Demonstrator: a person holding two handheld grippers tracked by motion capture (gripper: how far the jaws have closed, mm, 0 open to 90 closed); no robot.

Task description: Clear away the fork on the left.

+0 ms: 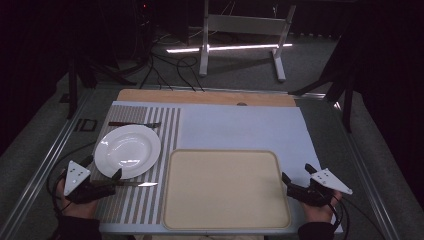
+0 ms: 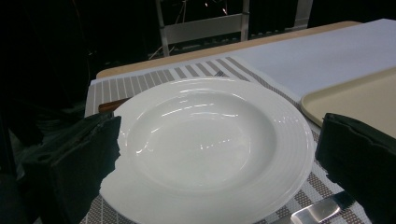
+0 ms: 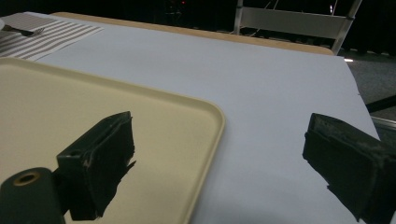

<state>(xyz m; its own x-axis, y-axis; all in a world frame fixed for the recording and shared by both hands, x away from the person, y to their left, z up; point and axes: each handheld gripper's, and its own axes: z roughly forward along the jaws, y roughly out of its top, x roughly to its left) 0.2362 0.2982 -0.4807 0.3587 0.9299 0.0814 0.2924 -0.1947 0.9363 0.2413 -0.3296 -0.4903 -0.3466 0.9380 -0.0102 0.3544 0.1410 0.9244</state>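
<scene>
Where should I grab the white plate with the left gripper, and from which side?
Take the plate by its wide flat rim at the near left edge, where the open left gripper already faces it. The rim stands out around the sunken bowl, so one jaw could go over it and one under. Come in low from the person's side, left of the knife lying just in front.

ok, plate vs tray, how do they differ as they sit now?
The plate is round, glossy white with a sunken middle; the tray is a rounded rectangle, matte beige, flat with a low rim. The plate is smaller and sits on the striped mat, the tray beside it, mostly on the white sheet. The left claw is at the plate's near edge, the right claw at the tray's side. Both are empty.
</scene>
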